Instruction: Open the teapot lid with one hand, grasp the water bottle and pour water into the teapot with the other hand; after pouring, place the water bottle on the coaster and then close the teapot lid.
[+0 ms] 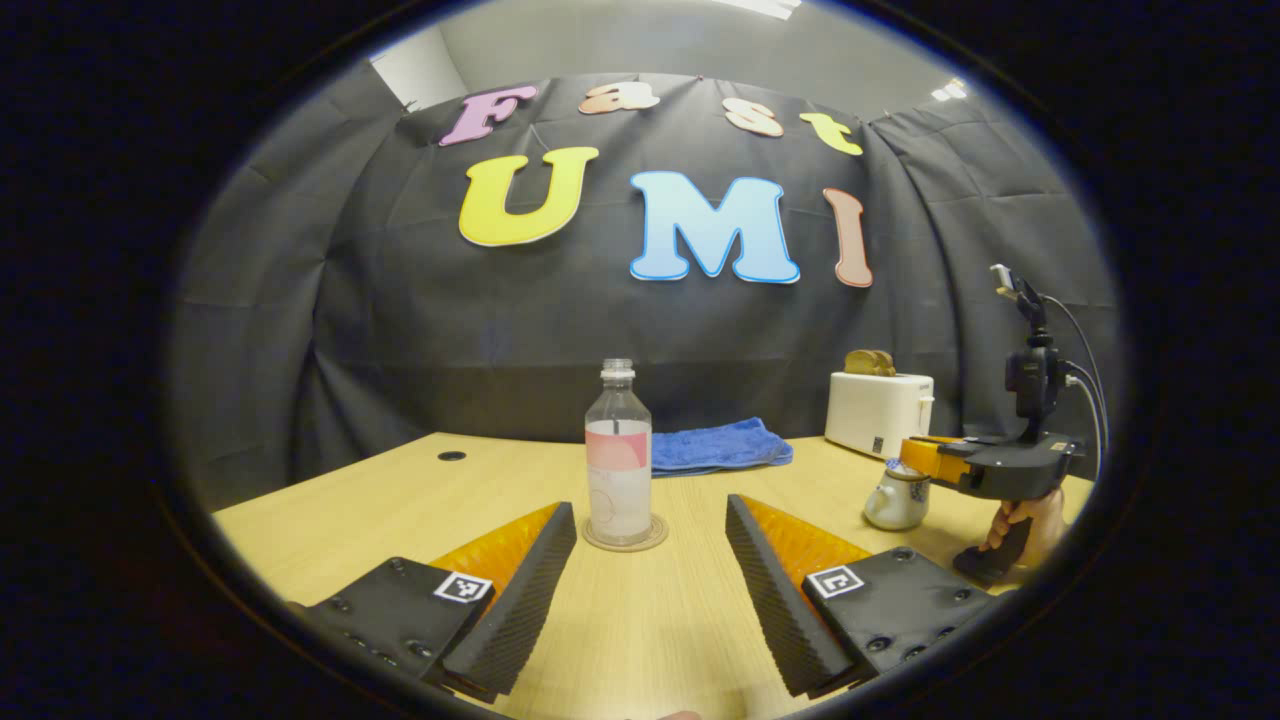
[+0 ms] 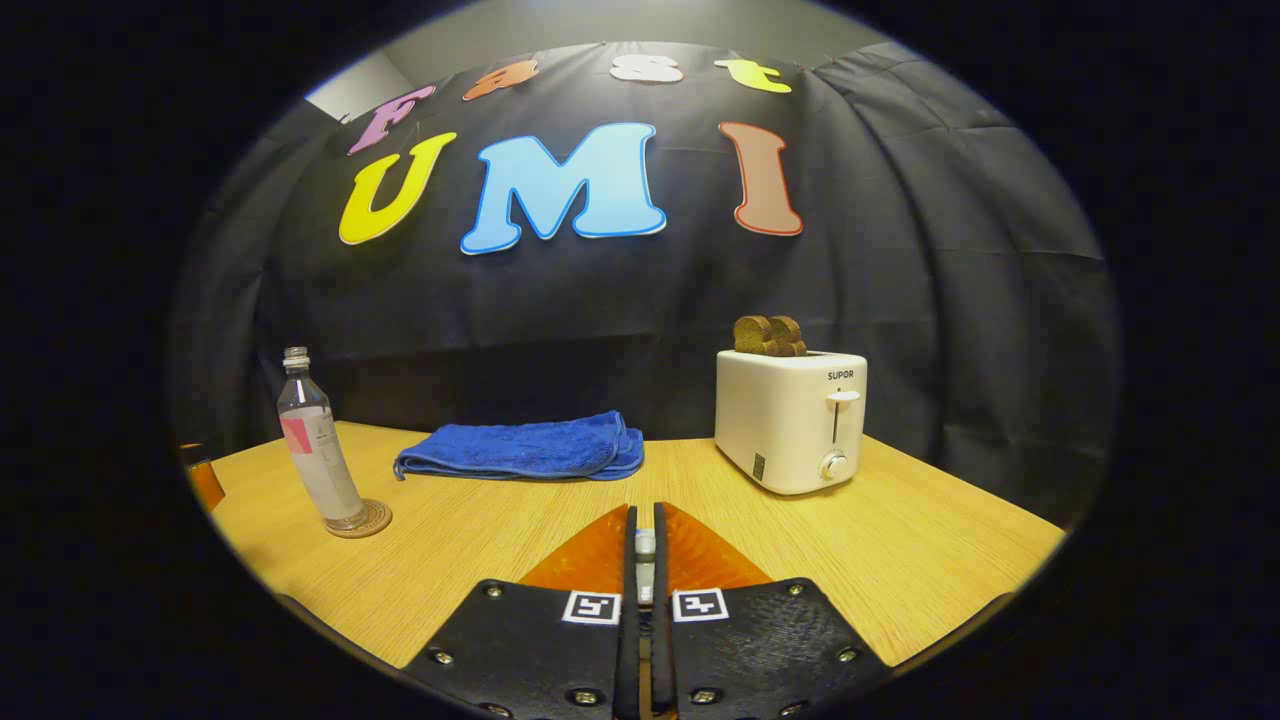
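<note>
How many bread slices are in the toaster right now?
2: the bread slices stand side by side in the top slots of the white toaster, at the table's far right. Their lower parts are hidden.

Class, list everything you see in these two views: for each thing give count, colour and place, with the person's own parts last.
water bottle: one, clear with pink label, standing on the coaster
coaster: one, tan, table centre
towel: one, blue, folded, at the back
toaster: one, white, back right, brown bread in its slots
teapot: one, white patterned, at the right tongs' tip
table: one, light wood
left tongs: open, facing the bottle
right tongs: closed on something small
hand: one, on the right tongs' handle
</note>
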A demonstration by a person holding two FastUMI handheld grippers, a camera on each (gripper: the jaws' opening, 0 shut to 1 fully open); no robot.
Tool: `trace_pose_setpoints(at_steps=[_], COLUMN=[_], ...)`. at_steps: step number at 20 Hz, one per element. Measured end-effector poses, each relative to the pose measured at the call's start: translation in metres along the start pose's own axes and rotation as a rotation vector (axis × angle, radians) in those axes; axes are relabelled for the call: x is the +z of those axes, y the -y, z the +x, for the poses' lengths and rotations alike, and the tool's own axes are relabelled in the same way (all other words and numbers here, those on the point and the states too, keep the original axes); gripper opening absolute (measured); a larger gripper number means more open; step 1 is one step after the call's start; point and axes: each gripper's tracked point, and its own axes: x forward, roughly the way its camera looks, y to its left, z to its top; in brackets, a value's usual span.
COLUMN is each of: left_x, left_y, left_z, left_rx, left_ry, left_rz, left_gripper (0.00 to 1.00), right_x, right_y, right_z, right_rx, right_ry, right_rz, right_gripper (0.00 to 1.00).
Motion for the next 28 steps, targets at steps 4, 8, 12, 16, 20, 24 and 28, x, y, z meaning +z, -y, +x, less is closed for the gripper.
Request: trace_pose_setpoints(at_steps=[4, 8, 12, 16, 20, 24, 28], left_x=[0.003, 0.013, 0.006, -0.002, -0.009, -0.013, -0.015], left_y=[-0.003, -0.006, 0.017, 0.039, 0.04, 0.061, 0.062], left_z=[-0.002, -0.012, -0.021, -0.039, -0.064, -0.063, -0.069], left_rx=[0.013, 0.031, 0.0, 0.001, 0.059, 0.043, 0.04], left_ry=[0.008, 0.037, 0.029, 0.033, 0.045, 0.047, 0.046], left_rz=[0.006, 0.015, -0.018, -0.021, -0.041, 0.049, 0.049], left_gripper=[1.0, 1.0, 1.0, 1.0, 1.0, 1.0, 1.0], right_x=[0.002, 0.056, 0.038, -0.003, -0.016, -0.016, -0.014], right_y=[0.003, 0.009, -0.018, -0.048, -0.053, -0.055, -0.059], right_z=[-0.002, -0.044, -0.124, -0.17, -0.175, -0.173, -0.177], right_rx=[-0.018, -0.058, -0.018, 0.022, 0.0, -0.021, -0.028], right_ry=[-0.007, 0.135, 0.14, 0.092, 0.064, 0.072, 0.072], right_rz=[-0.027, -0.042, -0.06, -0.074, -0.028, -0.015, -0.024], right_gripper=[0.08, 0.57, 0.77, 0.79, 0.84, 0.89, 0.95])
